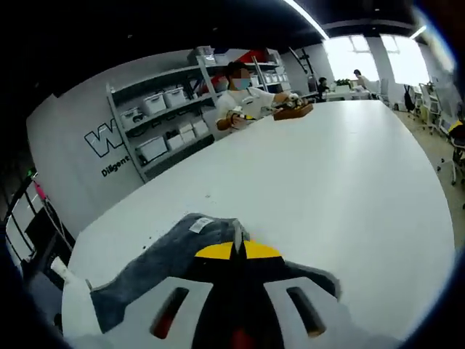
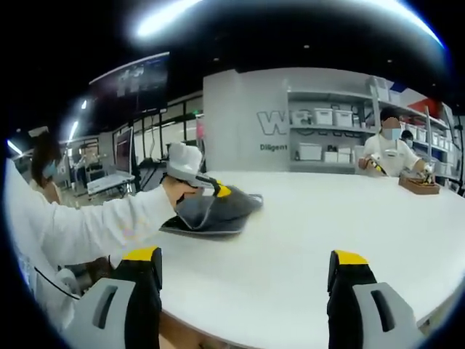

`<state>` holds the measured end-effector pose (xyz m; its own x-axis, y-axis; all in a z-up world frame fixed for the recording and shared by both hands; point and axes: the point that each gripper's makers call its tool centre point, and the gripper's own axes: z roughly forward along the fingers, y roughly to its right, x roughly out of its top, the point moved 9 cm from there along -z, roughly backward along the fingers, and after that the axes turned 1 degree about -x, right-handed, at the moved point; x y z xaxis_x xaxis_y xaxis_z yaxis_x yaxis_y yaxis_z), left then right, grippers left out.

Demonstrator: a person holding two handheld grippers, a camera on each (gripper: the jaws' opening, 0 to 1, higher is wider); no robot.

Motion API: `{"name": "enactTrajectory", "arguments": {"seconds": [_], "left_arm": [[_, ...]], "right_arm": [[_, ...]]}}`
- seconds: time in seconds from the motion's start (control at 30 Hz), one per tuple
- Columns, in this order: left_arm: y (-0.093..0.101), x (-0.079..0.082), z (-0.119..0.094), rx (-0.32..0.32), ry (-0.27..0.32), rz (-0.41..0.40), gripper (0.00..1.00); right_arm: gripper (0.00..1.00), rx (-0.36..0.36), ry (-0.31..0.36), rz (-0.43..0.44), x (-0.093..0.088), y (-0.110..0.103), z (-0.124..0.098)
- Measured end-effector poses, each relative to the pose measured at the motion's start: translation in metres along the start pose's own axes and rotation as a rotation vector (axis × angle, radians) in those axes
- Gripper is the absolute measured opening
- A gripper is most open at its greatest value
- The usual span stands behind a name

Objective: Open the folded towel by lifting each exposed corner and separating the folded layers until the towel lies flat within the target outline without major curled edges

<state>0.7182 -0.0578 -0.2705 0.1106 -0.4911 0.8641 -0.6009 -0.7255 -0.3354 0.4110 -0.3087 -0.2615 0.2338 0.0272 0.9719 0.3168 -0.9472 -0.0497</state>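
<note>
The left gripper (image 2: pixel 218 190) is clamped on the folded grey cloth towel (image 2: pixel 211 211) near the white tabletop (image 2: pixel 305 240) edge; right gripper (image 2: pixel 243 287) jaws are spread, empty.

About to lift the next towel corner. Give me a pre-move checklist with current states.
1. Left gripper shut on the towel: ok, jaws closed on the grey cloth.
2. Right gripper open and free: ok, nothing between its jaws.
3. Towel flat: not ok, bunched and lifted.
4. Target outline on the table: cannot tell.
5. Next exposed corner located: cannot tell.
</note>
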Motion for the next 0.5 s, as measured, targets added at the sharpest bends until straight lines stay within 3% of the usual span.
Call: {"name": "enactTrajectory", "arguments": {"seconds": [0.3,0.5], "left_arm": [[-0.081,-0.027,-0.05,0.207,-0.052,0.025,0.02],[-0.114,-0.055,-0.081,0.296,-0.088,0.032,0.02]], "right_arm": [[0.95,0.008,-0.005,-0.004,0.001,-0.002,0.002],[0.95,0.013,-0.013,-0.007,0.0,-0.003,0.005]]}}
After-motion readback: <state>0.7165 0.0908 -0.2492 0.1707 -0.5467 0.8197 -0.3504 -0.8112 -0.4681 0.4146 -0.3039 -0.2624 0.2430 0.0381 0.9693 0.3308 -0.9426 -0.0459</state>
